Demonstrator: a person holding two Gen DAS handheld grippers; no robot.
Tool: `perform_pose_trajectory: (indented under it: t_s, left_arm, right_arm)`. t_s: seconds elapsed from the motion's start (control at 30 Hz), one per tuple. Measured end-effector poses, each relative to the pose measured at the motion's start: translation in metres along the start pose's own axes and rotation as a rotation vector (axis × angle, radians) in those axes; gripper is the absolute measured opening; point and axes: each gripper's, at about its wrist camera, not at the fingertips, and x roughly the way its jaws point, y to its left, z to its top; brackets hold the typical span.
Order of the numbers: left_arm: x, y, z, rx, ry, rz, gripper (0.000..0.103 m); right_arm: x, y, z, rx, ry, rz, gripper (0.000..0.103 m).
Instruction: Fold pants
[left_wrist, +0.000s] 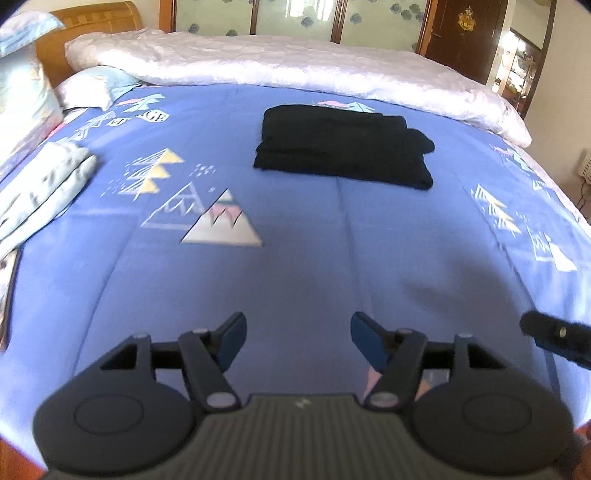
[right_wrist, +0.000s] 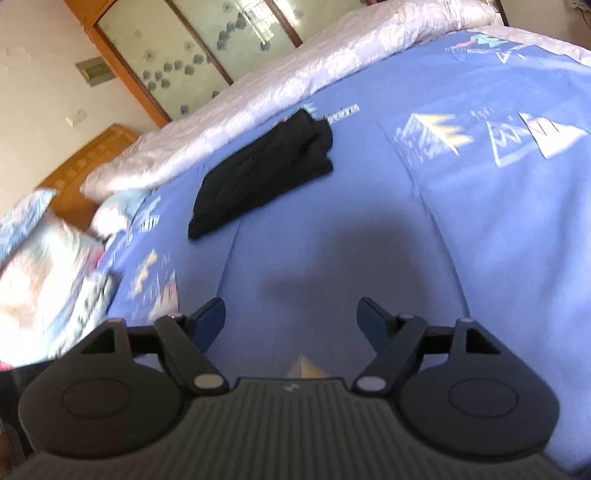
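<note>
Black pants (left_wrist: 343, 146) lie folded into a compact rectangle on the blue patterned bedsheet (left_wrist: 295, 266), well beyond both grippers. In the left wrist view my left gripper (left_wrist: 298, 332) stands open over bare sheet with nothing between its fingers. A dark part of the other gripper pokes in at the right edge. The right wrist view shows the same folded pants (right_wrist: 258, 173) lying up and to the left of my right gripper (right_wrist: 291, 317). That gripper is open wide and empty above the sheet (right_wrist: 461, 240).
A white quilt (left_wrist: 295, 70) is bunched along the bed's far side. Pillows (left_wrist: 26, 99) and a folded pale cloth (left_wrist: 44, 188) lie at the left by the wooden headboard (left_wrist: 92, 22). A wardrobe with glass panels (right_wrist: 207, 40) stands behind the bed.
</note>
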Motion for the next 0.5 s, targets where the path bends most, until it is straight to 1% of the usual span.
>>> perform_pose_trajectory:
  t_s: [0.1, 0.23, 0.33, 0.43, 0.5]
  left_arm:
    - [-0.007, 0.002, -0.02, 0.006, 0.002, 0.018, 0.064]
    - [-0.007, 0.004, -0.038, 0.006, 0.033, 0.035, 0.064]
    - [-0.01, 0.005, -0.041, 0.005, 0.037, 0.044, 0.064]
    - [-0.016, 0.007, -0.039, 0.005, 0.013, 0.055, 0.07]
    - [-0.019, 0.009, -0.038, 0.008, -0.005, 0.064, 0.071]
  right_arm:
    - [-0.006, 0.005, -0.011, -0.02, 0.029, -0.019, 0.083]
    - [-0.015, 0.015, -0.023, -0.04, 0.037, -0.033, 0.085]
    - [-0.017, 0.025, -0.027, -0.06, 0.058, -0.015, 0.086]
    - [-0.021, 0.034, -0.029, -0.093, 0.041, -0.004, 0.086]
    - [-0.024, 0.037, -0.03, -0.105, 0.03, -0.002, 0.087]
